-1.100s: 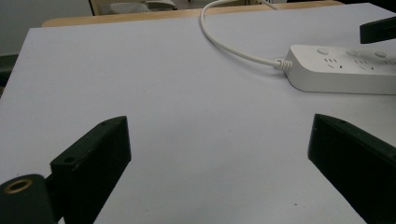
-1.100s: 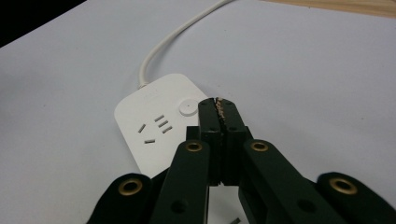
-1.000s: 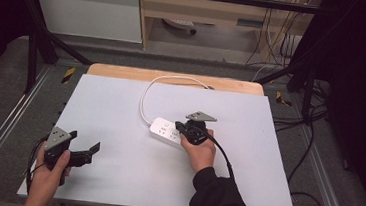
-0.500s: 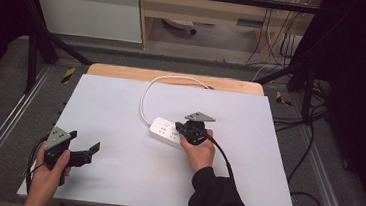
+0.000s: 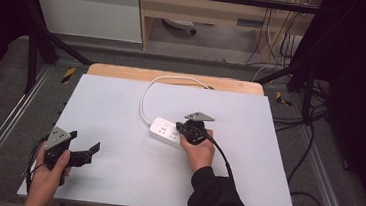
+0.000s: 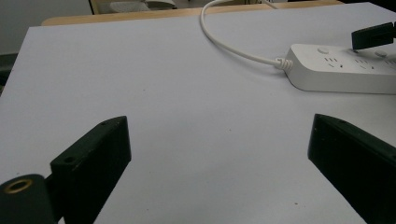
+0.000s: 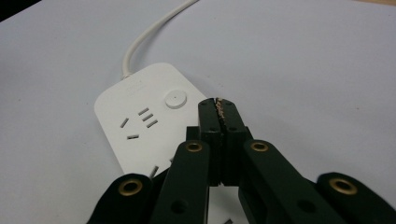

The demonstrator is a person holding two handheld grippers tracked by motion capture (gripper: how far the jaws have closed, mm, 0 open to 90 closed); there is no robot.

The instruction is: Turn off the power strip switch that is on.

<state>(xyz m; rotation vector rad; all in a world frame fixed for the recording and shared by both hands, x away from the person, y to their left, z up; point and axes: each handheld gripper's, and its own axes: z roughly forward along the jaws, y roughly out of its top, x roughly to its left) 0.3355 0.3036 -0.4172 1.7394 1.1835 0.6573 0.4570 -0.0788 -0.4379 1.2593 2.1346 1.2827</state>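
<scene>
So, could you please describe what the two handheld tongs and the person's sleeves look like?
Both tongs, left and right, are black, each topped by a grey three-cornered plate and trailing a black cable. The jaws are flat black bars with brass-coloured rivets. The right arm wears a dark sleeve; no sleeve shows on the left hand.

The strip [image 5: 169, 133] lies mid-table [image 5: 263, 190], its cord [image 5: 148, 92] looping off toward 12 o'clock. My right tongs [image 5: 179, 128] sit over it; my left tongs [image 5: 91, 152] lie toward 8 o'clock.
</scene>
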